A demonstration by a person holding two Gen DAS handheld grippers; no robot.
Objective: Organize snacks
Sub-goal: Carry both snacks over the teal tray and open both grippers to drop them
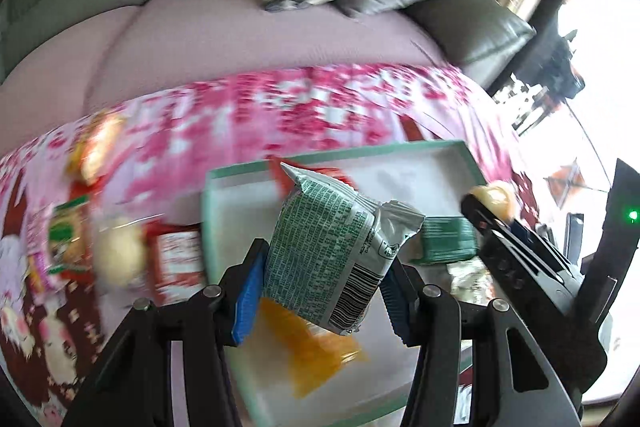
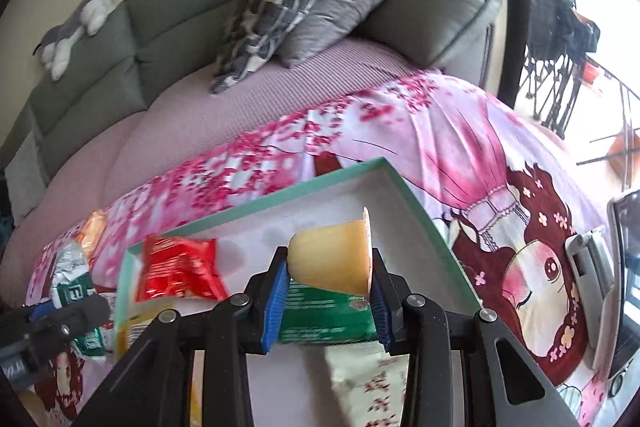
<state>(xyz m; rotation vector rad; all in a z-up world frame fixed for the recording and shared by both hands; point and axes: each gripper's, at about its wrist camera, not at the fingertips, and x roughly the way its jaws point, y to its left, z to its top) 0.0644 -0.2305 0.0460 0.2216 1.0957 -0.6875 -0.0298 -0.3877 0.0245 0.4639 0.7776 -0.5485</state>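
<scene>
My left gripper (image 1: 324,267) is shut on a green and silver snack packet (image 1: 324,251), held above the mint-rimmed white box (image 1: 332,155). In the box lie an orange packet (image 1: 316,347), a red packet (image 2: 180,267), a green packet (image 2: 324,319) and a pale floral packet (image 2: 368,379). My right gripper (image 2: 330,279) is shut on a yellow jelly cup (image 2: 332,259), lying on its side between the blue pads, over the box. The right gripper (image 1: 480,211) also shows at the box's right side in the left wrist view. The left gripper (image 2: 60,319) shows at the lower left of the right wrist view.
The box rests on a pink floral blanket (image 2: 440,131) spread over a sofa. Loose snacks lie left of the box: a yellow cup (image 1: 120,251), a red packet (image 1: 176,259), a green-labelled packet (image 1: 68,243). Pillows (image 2: 280,7) and a plush toy (image 2: 76,23) sit behind.
</scene>
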